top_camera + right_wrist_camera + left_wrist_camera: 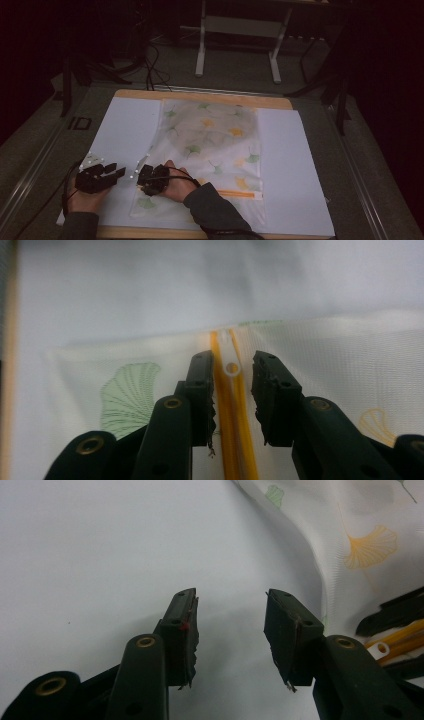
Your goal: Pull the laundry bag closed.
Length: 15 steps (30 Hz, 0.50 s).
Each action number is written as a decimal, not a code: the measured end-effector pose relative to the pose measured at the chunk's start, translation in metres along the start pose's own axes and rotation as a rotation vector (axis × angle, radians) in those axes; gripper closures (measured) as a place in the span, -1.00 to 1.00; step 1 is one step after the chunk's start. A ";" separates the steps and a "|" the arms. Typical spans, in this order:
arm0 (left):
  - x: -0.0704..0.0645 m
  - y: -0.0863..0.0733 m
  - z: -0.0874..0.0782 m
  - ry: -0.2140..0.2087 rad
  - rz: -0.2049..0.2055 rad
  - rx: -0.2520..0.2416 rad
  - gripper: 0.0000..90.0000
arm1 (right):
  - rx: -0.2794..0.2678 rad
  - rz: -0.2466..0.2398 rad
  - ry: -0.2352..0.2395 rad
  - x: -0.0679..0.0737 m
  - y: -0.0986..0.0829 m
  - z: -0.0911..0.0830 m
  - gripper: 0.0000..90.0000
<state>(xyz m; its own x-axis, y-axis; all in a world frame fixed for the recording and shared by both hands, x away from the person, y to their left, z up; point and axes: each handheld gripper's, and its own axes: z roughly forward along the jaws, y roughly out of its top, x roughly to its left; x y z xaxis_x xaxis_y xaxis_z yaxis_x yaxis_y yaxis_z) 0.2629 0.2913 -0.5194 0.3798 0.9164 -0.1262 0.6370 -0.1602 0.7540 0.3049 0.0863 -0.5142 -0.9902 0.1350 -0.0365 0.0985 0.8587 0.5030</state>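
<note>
From the high view we look forward and down over the whole table (310,165), dimly lit. The left gripper view sits close above the white surface, and the right gripper view looks closely along its jaws at the orange zipper (235,405). Both gripper views share the leaf-printed bag (370,540), probably its near-left corner.

Matt white paper sheet (125,135) covers a pale wood-look board (200,96), smooth and flat, and on it lies a thin, semi-sheer fabric bag (215,145) printed with leaves, its yellow zipper (235,415) looking like glossy plastic. At six o'clock in the right gripper view, the right gripper (232,385) shows matt black plastic jaws with brass-coloured rivets and ragged pad edges; the left gripper (230,630) looks the same.
</note>
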 end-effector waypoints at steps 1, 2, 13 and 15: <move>0.000 0.000 0.000 0.000 -0.002 -0.002 0.26 | -0.004 0.006 0.006 -0.001 0.001 0.001 0.56; 0.000 0.000 0.000 -0.001 -0.003 -0.002 0.26 | -0.001 0.009 0.010 -0.001 0.002 0.001 0.57; -0.003 0.001 0.001 -0.019 0.000 0.004 0.27 | 0.052 0.013 0.046 -0.001 0.010 0.003 0.86; -0.003 0.002 0.001 -0.025 0.006 0.007 0.27 | 0.040 0.008 0.041 -0.001 0.009 0.003 0.87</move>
<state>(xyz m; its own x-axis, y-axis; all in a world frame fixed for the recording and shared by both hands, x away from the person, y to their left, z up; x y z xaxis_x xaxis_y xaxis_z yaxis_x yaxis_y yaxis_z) 0.2634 0.2879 -0.5180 0.4003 0.9060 -0.1374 0.6391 -0.1686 0.7504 0.3068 0.0949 -0.5120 -0.9925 0.1220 0.0032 0.1093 0.8769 0.4681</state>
